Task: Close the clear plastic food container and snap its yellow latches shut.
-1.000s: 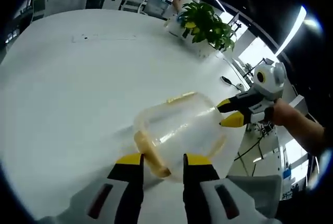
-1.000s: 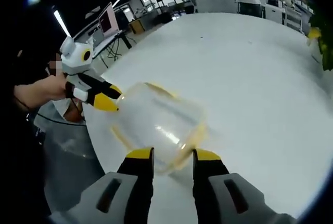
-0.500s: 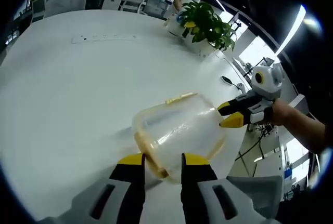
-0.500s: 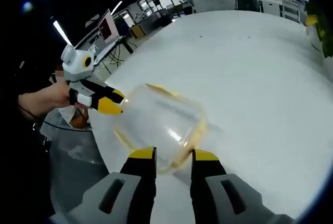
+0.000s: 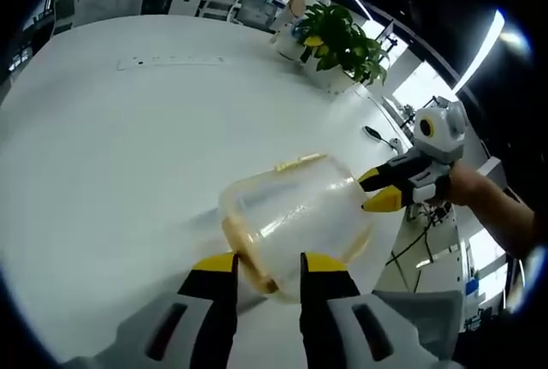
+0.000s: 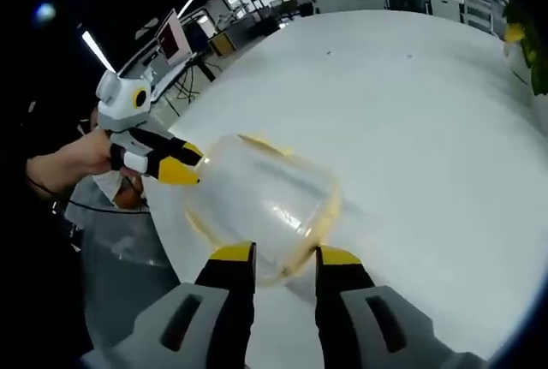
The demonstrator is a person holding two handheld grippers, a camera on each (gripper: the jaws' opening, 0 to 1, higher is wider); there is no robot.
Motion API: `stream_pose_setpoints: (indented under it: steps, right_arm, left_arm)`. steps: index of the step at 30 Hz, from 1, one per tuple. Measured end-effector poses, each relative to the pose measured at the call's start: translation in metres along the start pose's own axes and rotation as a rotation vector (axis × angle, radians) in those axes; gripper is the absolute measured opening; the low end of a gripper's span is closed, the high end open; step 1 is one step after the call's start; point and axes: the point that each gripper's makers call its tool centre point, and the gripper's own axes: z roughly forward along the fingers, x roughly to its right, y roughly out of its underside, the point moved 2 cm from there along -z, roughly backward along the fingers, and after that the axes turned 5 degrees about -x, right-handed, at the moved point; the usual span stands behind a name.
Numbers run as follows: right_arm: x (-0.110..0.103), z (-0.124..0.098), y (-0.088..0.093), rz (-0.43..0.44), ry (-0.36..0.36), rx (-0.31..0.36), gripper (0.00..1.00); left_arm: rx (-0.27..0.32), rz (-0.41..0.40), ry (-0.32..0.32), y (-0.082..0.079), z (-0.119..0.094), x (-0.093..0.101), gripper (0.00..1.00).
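Observation:
The clear plastic container [image 5: 295, 215] with yellow latches sits near the white table's edge, between my two grippers. In the left gripper view, my left gripper [image 5: 268, 264] has its yellow-tipped jaws narrowed onto the near yellow latch [image 5: 249, 258]. My right gripper [image 5: 379, 187] meets the container's far side there. In the right gripper view, the container [image 6: 265, 202] lies just ahead and my right gripper [image 6: 285, 255] pinches the yellow latch [image 6: 295, 268] on its near rim. The left gripper [image 6: 180, 162], held by a hand, touches the opposite end.
A potted green plant [image 5: 341, 42] stands at the table's far edge. The white table [image 5: 128, 138] stretches wide behind the container. A small dark object [image 5: 373, 133] lies near the right edge. Office desks and monitors [image 6: 175, 35] lie beyond the table.
Both grippers stay on the container's opposite ends. The views have only shifted slightly with the hands.

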Motion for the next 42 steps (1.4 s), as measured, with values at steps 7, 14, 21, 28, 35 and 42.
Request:
stream_pose_setpoints:
  steps: [7, 14, 21, 28, 35, 42]
  right_arm:
    - [-0.003, -0.003, -0.003, -0.155, 0.081, -0.059, 0.26]
    - [-0.008, -0.012, -0.023, -0.295, 0.086, -0.018, 0.30]
    - [-0.038, 0.003, -0.035, -0.561, 0.011, -0.043, 0.32]
    - [-0.047, 0.018, -0.043, -0.634, 0.008, -0.070, 0.30]
    - [-0.049, 0.022, -0.053, -0.695, 0.015, -0.082, 0.31]
    - [-0.048, 0.027, -0.061, -0.754, 0.017, -0.113, 0.31]
  left_arm:
    - [-0.022, 0.236, -0.114, -0.008, -0.008, 0.004, 0.26]
    - [-0.047, 0.551, -0.135, -0.025, -0.012, 0.021, 0.33]
    - [-0.070, 0.688, -0.120, -0.029, -0.002, 0.044, 0.33]
    - [-0.072, 0.747, -0.099, -0.034, 0.011, 0.057, 0.30]
    - [-0.079, 0.801, -0.105, -0.032, 0.016, 0.062, 0.30]
    - [-0.064, 0.823, -0.088, -0.030, 0.015, 0.073, 0.31]
